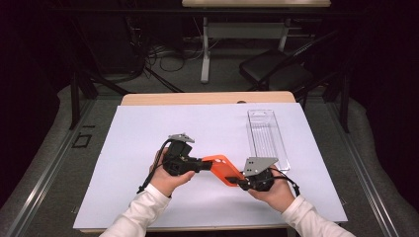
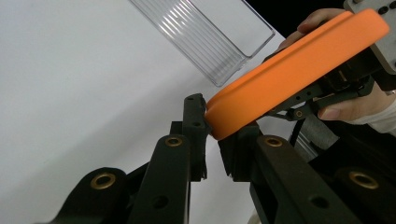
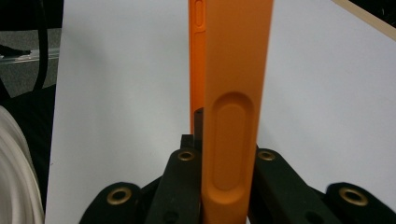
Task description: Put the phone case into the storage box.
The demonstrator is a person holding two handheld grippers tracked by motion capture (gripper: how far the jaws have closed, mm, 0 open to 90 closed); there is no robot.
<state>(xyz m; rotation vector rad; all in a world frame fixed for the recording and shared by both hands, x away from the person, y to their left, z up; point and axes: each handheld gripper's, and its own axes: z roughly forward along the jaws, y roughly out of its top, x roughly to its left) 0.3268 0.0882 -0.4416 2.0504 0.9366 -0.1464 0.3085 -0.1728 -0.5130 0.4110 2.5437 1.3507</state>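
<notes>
Two grippers clamped on one orange phone case (image 1: 222, 169), held above the white bench (image 1: 148, 133): left gripper (image 1: 201, 164) pinching one end, right gripper (image 1: 244, 183) the other, long axis running between them; clear tray (image 1: 267, 138) beyond.

A wooden table (image 1: 148, 99) carries white sheet (image 1: 148, 143) and clear tray (image 1: 267, 136).

Clear ribbed plastic tray (image 1: 267, 136) lying on white table cover (image 1: 148, 128), wooden table edge (image 1: 197, 98) behind, black folding chair (image 1: 276, 69) beyond.
</notes>
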